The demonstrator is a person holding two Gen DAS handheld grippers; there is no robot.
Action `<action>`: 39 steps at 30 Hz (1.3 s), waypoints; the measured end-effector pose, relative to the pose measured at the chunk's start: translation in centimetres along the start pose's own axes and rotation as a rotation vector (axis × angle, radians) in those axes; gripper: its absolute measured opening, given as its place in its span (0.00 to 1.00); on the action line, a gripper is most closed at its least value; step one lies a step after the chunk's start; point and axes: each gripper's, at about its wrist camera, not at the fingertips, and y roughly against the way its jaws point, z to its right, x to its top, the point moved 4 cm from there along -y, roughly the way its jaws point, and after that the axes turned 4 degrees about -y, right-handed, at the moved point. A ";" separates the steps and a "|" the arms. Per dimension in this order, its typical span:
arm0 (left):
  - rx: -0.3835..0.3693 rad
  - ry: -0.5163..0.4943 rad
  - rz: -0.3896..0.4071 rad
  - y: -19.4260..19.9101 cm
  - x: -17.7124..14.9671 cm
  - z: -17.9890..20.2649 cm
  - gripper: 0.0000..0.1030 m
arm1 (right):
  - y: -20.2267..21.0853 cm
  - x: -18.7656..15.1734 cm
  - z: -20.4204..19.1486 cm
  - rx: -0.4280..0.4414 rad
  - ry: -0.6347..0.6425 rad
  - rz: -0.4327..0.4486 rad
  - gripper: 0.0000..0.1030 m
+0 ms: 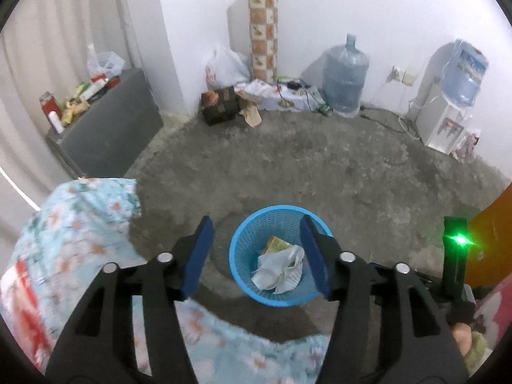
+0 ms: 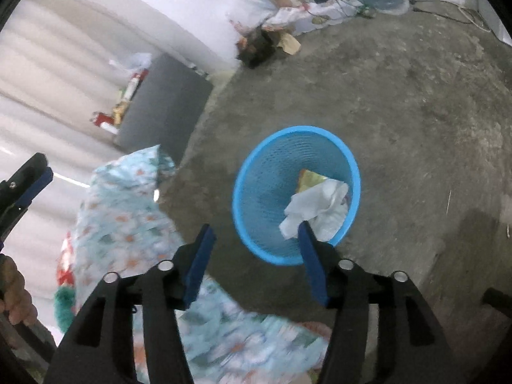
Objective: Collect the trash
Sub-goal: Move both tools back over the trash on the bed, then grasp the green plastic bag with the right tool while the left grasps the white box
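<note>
Mesh blue basket (image 1: pixel 275 256) of crumpled white paper (image 1: pixel 278 272); left gripper (image 1: pixel 256 256), right gripper (image 2: pixel 256 262) agape, empty.

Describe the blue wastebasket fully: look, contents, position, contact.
The blue wastebasket is a round, perforated plastic bin with a solid rim, tapering downward. It stands upright on the concrete floor, beside a floral blanket. Inside lie crumpled white paper and a yellowish wrapper. Neither gripper visibly touches it.

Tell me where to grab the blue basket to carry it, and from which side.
Grip the blue basket by its thick rim, from above, one finger inside and one outside. The near-left rim looks best: the crumpled white paper lies against the far-right wall, and the tapered mesh sides give poorer purchase.
</note>
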 end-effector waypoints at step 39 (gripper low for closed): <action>0.160 0.661 0.137 26.3 -32.9 -15.6 0.73 | -0.8 -19.6 -31.9 0.312 0.533 -0.470 0.70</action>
